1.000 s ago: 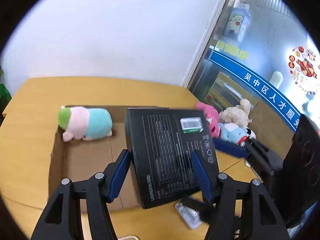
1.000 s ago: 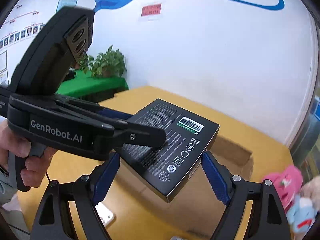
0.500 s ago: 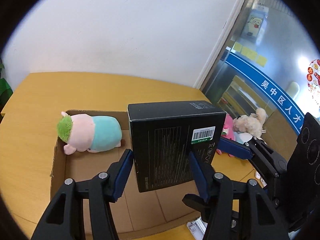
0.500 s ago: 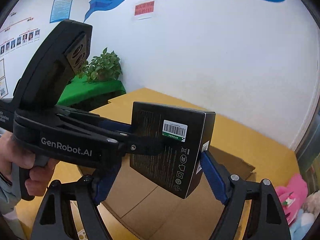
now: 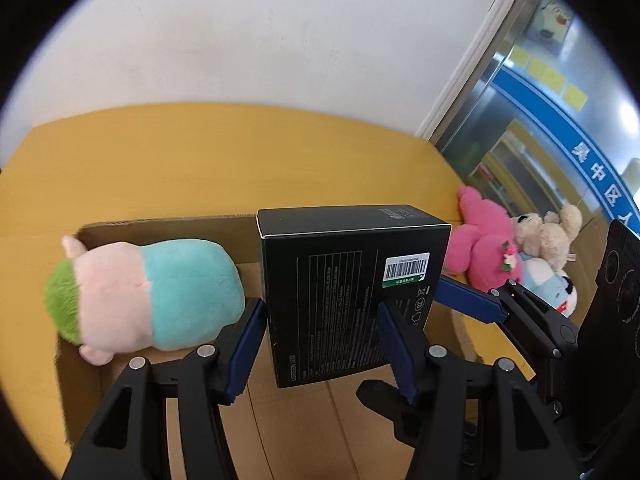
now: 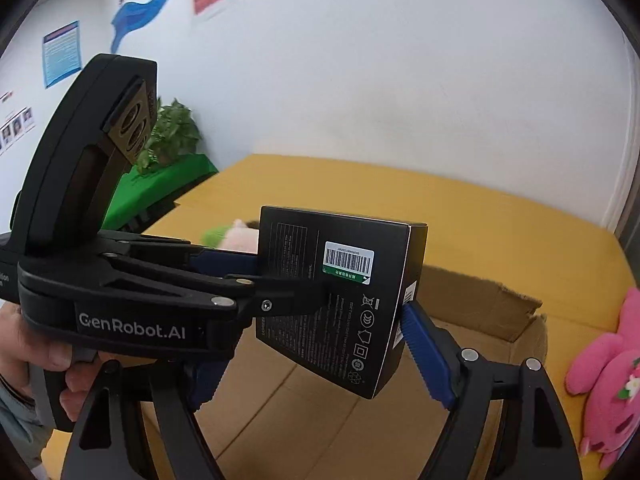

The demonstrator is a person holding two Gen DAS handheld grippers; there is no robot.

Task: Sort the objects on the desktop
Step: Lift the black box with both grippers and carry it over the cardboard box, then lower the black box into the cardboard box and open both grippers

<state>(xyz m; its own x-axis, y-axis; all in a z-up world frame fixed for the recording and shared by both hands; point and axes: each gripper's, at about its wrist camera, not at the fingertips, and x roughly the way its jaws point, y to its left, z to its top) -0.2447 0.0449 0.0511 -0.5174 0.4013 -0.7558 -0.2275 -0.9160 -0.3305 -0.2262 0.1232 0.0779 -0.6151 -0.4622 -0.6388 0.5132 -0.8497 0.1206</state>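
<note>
A black retail box (image 5: pixel 352 292) with a barcode label is held upright above an open cardboard box (image 5: pixel 160 226). My left gripper (image 5: pixel 320 336) is shut on the black box across its front and back faces. My right gripper (image 6: pixel 316 356) is shut on the same black box (image 6: pixel 340 296) across its side edges; its right finger pad (image 6: pixel 424 354) touches the box's edge, its left pad is hidden behind the left gripper. A pink, teal and green plush (image 5: pixel 140 296) lies in the cardboard box at the left.
The cardboard box (image 6: pixel 480 292) sits on a yellow wooden table (image 5: pixel 240 160). A pink plush (image 5: pixel 484 248), a beige bear (image 5: pixel 548 232) and a white-blue plush (image 5: pixel 556 288) lie on the table to the right of the box. A wall stands behind.
The black box has been tipped from lying tilted to standing upright and carried forward over the cardboard box. Both grippers moved forward with it.
</note>
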